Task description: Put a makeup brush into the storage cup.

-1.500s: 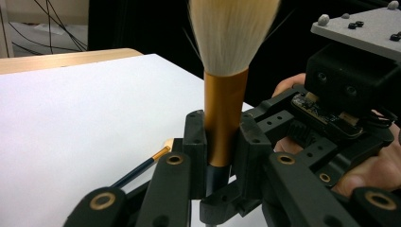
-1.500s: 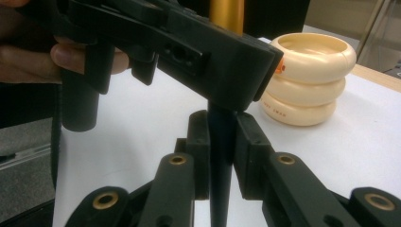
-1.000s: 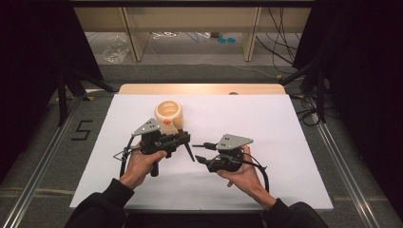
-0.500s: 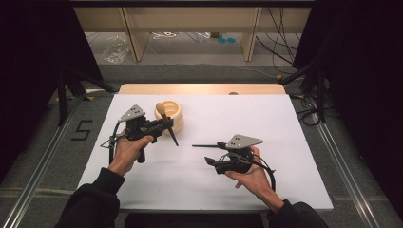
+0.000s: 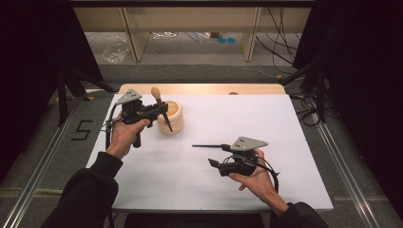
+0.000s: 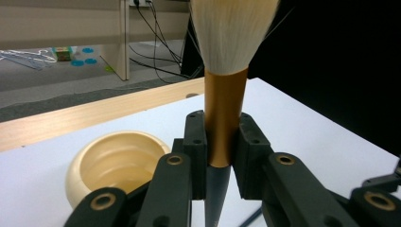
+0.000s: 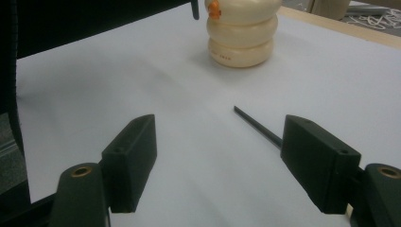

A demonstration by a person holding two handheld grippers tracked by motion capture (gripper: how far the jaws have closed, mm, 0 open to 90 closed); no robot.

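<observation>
White table (image 5: 294,123) carries everything. Cream bowl-shaped holder (image 5: 172,117) sits at the table's 10 o'clock, open top up, probably the brush's home. Left gripper (image 5: 161,110) just at the holder's 9 o'clock, jaws clamped on the brush (image 6: 225,118) at its golden ferrule, bristles up, dark handle tip down, likely angled that way so the handle end goes into the holder first. Right gripper (image 5: 211,153) at 5 o'clock; its jaws have just been opening, nothing between them.
</observation>
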